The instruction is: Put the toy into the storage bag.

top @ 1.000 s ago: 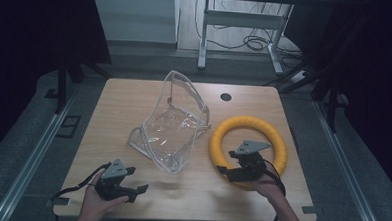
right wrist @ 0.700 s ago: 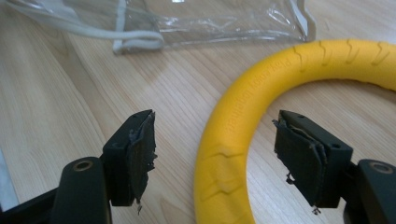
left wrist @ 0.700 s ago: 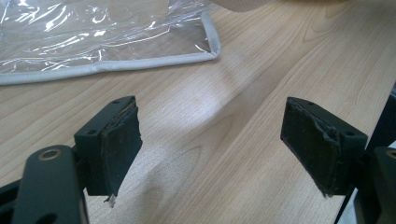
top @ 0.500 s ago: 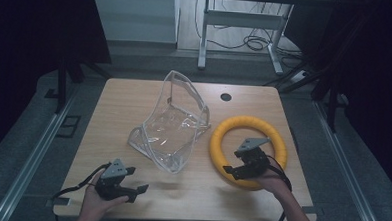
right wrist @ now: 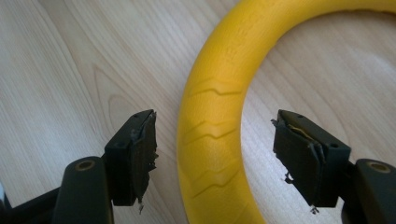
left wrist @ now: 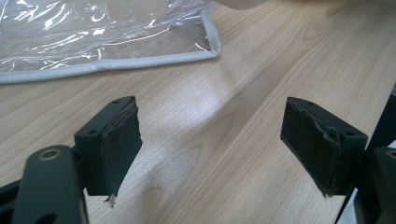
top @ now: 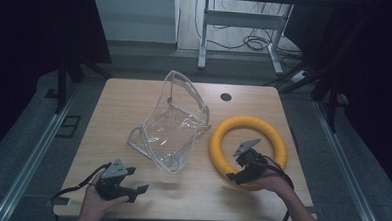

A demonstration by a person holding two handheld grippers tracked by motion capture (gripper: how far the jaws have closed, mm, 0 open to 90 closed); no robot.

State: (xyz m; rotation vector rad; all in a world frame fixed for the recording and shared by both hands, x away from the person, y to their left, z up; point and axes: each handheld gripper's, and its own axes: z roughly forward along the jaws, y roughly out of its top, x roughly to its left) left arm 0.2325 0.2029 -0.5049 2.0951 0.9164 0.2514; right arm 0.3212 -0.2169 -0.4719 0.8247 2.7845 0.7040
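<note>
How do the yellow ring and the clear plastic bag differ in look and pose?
The yellow ring is opaque and lies flat; the clear plastic bag is see-through, and its back panel stands up. The ring is a smooth loop; the bag is crinkled with grey edging. Both rest on the wooden table.

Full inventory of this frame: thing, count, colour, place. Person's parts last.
table: 1, light wood, centre of the high view, round dark hole near its far edge
clear bag: 1, transparent plastic with pale trim, mid-table, partly standing up
ring: 1, yellow, ribbed, flat on the table's right half
desk frame: 1, white metal, on the floor beyond the table, cables beside it
left gripper: 1, black, near-left table edge, open, jaws over bare wood short of the bag
right gripper: 1, black, open, jaws either side of the ring's near arc
hands: 2, at the table's near edge, one holding each gripper
</note>
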